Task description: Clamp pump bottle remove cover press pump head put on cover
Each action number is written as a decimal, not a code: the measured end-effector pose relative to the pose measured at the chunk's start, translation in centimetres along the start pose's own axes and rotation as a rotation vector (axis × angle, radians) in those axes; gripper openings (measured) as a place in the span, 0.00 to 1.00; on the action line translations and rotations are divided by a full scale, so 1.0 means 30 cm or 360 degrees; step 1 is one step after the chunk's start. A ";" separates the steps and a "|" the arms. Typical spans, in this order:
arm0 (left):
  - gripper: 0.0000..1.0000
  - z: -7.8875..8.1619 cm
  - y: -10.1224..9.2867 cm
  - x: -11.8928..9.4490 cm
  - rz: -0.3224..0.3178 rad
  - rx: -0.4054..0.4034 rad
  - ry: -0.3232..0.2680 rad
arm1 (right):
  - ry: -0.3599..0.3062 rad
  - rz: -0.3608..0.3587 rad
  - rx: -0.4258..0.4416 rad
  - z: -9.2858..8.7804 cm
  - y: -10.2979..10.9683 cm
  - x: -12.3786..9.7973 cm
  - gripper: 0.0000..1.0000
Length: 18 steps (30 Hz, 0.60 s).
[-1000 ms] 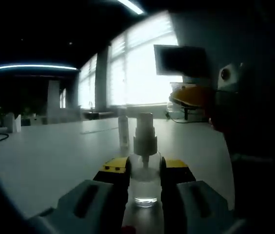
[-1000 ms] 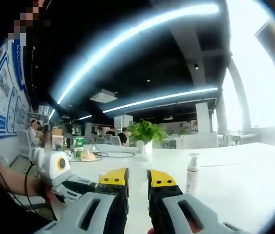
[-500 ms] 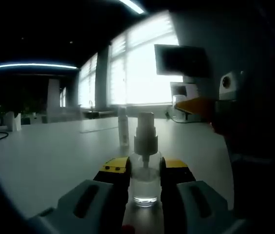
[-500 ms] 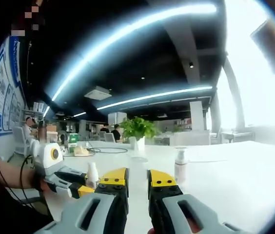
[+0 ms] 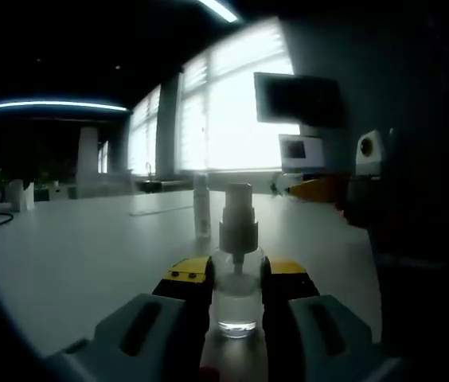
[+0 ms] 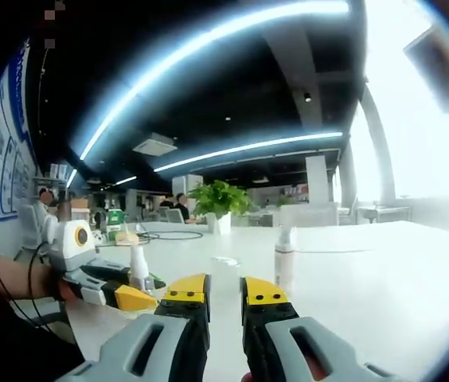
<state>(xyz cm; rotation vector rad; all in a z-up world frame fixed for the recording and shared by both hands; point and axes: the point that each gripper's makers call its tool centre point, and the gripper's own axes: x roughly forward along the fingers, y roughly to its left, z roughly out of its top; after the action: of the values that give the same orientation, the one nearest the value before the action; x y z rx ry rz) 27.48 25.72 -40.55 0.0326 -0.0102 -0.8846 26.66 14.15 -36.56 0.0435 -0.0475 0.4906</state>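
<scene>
In the left gripper view a clear pump bottle [image 5: 236,298] with a bare white pump head [image 5: 237,227] stands upright on the white table [image 5: 73,263]. My left gripper [image 5: 236,278] is shut on its body. My right gripper's orange-yellow tip [image 5: 316,189] comes in from the right, apart from the bottle and a little above the pump head. In the right gripper view my right gripper [image 6: 224,290] has its jaws close together with nothing between them. The left gripper [image 6: 117,290] holds the bottle [image 6: 138,269] at the lower left.
A slim whitish bottle-like thing [image 5: 201,208] stands on the table behind the clamped bottle, also seen from the right gripper [image 6: 284,256]. A small clear round item [image 6: 226,261] lies on the table. A potted plant [image 6: 216,208], cables and seated people are far back. Bright windows [image 5: 232,111] are beyond.
The right gripper has come lower and level in the left gripper view. The right gripper view has swung, so the left gripper with the bottle now shows larger. The clamped bottle has not moved.
</scene>
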 end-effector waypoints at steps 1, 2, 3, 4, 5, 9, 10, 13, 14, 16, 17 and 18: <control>0.15 0.000 0.001 0.000 0.0001 -0.0002 0.0000 | 0.0006 -0.0003 0.0007 -0.002 -0.007 -0.002 0.10; 0.15 0.000 0.002 0.001 -0.0001 -0.0003 0.0000 | 0.0006 -0.0005 0.0009 -0.003 -0.009 -0.002 0.10; 0.15 0.000 0.002 0.001 -0.0002 0.0000 -0.0001 | 0.0007 -0.0010 0.0010 -0.004 -0.012 -0.004 0.10; 0.15 0.000 0.003 0.002 0.0000 -0.0002 -0.0001 | 0.0011 -0.0012 0.0011 -0.006 -0.015 -0.004 0.10; 0.15 0.000 0.002 0.002 -0.0002 -0.0004 -0.0001 | 0.0014 -0.0016 0.0013 -0.007 -0.016 -0.005 0.10; 0.15 0.007 0.007 0.000 0.0004 -0.0011 -0.0010 | 0.0023 -0.0014 0.0019 -0.017 -0.015 -0.006 0.10; 0.15 0.008 0.012 -0.001 0.0006 -0.0016 -0.0013 | 0.0029 -0.0014 0.0018 -0.023 -0.016 -0.005 0.10; 0.15 0.013 0.017 -0.002 0.0015 -0.0043 -0.0024 | 0.0046 -0.0018 0.0030 -0.041 -0.023 -0.002 0.10; 0.15 0.015 0.017 -0.003 0.0018 -0.0047 -0.0030 | 0.0059 -0.0024 0.0027 -0.051 -0.028 -0.002 0.10; 0.15 0.015 0.019 -0.004 0.0023 -0.0059 -0.0032 | 0.0080 -0.0033 0.0027 -0.072 -0.039 -0.006 0.10; 0.15 0.014 0.018 -0.004 0.0024 -0.0055 -0.0033 | 0.0095 -0.0037 0.0022 -0.087 -0.044 -0.011 0.10; 0.15 0.015 0.016 -0.005 0.0020 -0.0041 -0.0036 | 0.0116 -0.0043 0.0010 -0.101 -0.049 -0.013 0.10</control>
<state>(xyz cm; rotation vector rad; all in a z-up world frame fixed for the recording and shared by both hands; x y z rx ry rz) 27.75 26.14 -40.08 -0.0012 -0.0199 -0.8726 27.12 12.83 -39.66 0.0324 0.0263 0.4651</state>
